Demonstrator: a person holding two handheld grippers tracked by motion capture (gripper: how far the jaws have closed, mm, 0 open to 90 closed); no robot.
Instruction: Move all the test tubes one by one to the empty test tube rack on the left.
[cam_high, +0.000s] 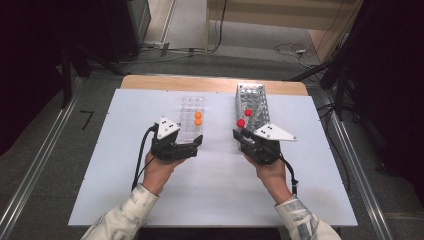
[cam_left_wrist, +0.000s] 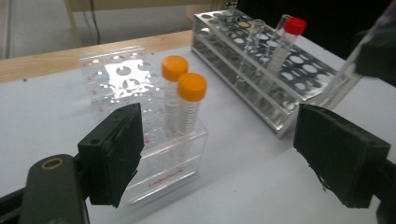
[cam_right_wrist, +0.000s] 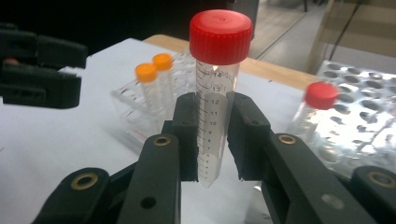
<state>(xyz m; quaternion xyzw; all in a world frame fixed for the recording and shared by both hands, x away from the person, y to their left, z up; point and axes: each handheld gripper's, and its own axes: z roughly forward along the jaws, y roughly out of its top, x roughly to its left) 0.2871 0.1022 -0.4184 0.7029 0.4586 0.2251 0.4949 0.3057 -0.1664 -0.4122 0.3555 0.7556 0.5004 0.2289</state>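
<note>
White tabletop (cam_high: 215, 185). Left gripper (cam_left_wrist: 224, 154) stands released before the clear rack (cam_left_wrist: 154, 140); right gripper (cam_right_wrist: 212, 135) is clenched on a red-capped tube (cam_right_wrist: 217, 93), lifted beside the metal rack (cam_high: 252, 105). Transfer is judged underway; insertion requires vertical alignment over a hole.

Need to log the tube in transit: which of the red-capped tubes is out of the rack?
The red-capped tube clamped upright in the right gripper. The other red-capped tube stands in the metal rack.

Clear rack (cam_high: 192, 117) left of metal rack (cam_high: 253, 105) on table (cam_high: 125, 150)
</note>
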